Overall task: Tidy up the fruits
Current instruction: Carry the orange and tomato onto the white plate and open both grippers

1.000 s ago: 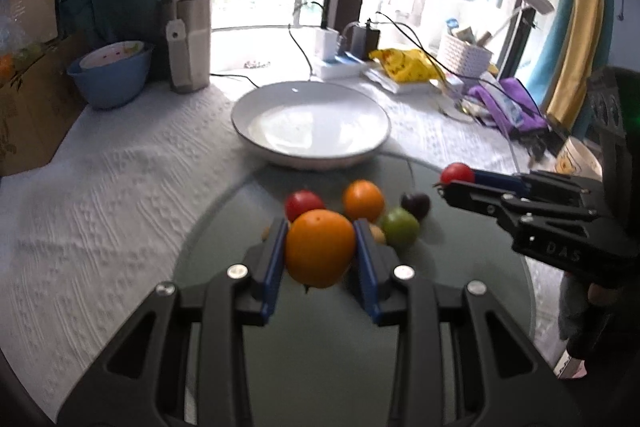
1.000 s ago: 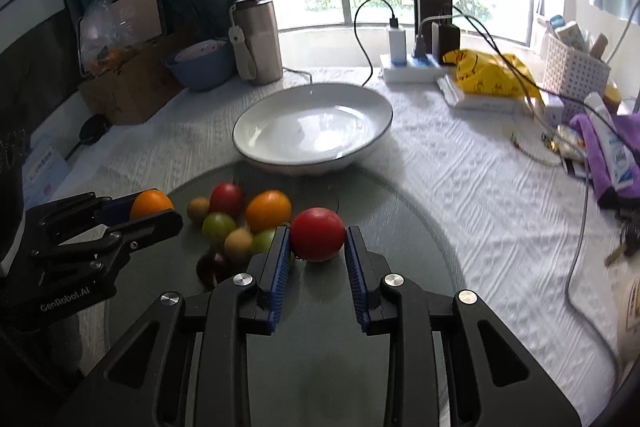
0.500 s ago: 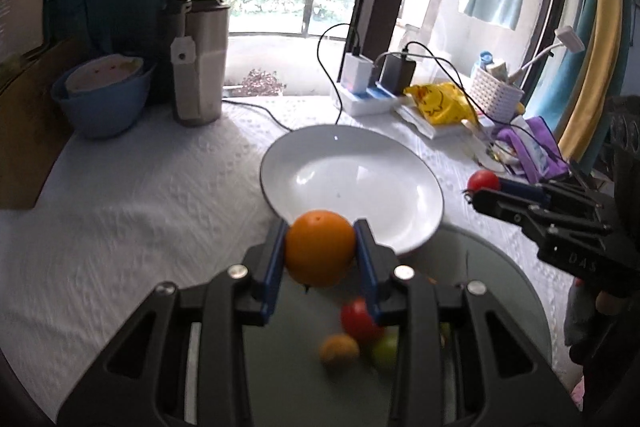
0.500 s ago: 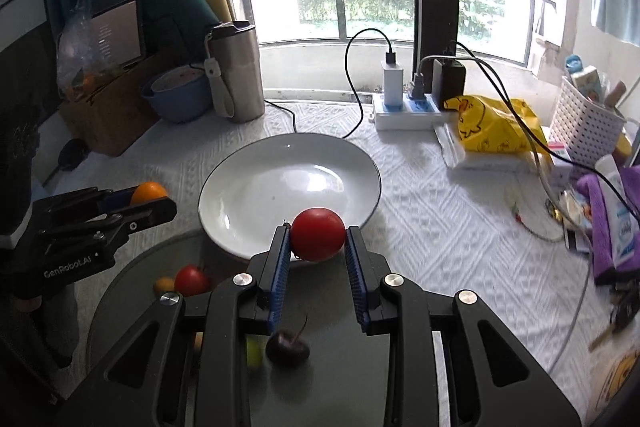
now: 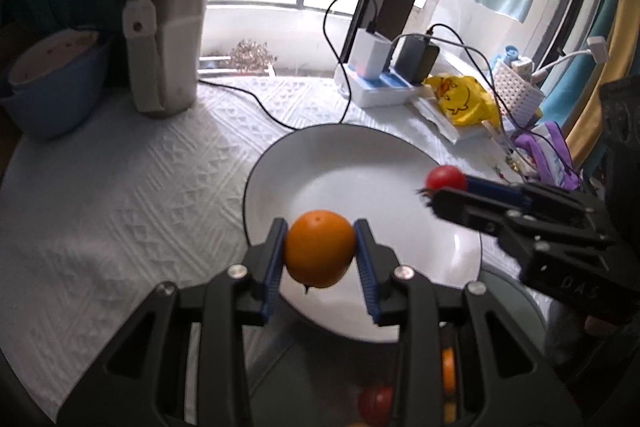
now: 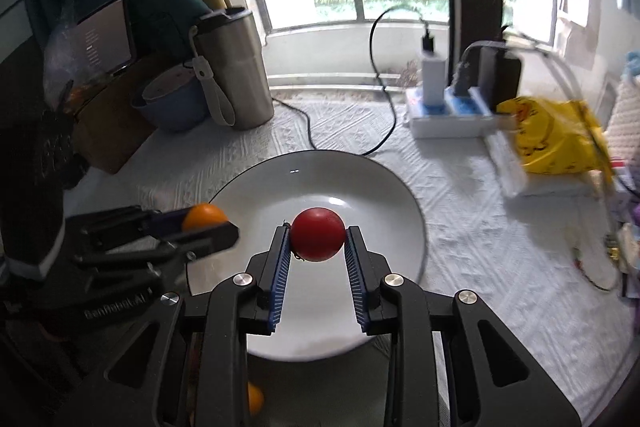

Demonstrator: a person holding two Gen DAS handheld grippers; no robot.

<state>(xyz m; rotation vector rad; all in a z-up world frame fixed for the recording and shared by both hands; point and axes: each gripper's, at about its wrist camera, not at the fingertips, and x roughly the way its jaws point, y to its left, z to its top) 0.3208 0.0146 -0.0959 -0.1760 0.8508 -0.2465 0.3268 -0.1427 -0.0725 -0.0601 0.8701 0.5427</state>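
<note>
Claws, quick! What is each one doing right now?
Left claw: closed on the orange, above the white plate.
Right claw: closed on the red fruit, above the same plate.

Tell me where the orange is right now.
The orange is clamped in the left gripper, held over the near-left rim of the white plate, opposite the right gripper's red fruit.

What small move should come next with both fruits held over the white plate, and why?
Probably lower both grippers toward the round white plate before opening. The left gripper grips the round orange, the right gripper the red tomato; both seem raised above it, so dropping risks rolling.
</note>
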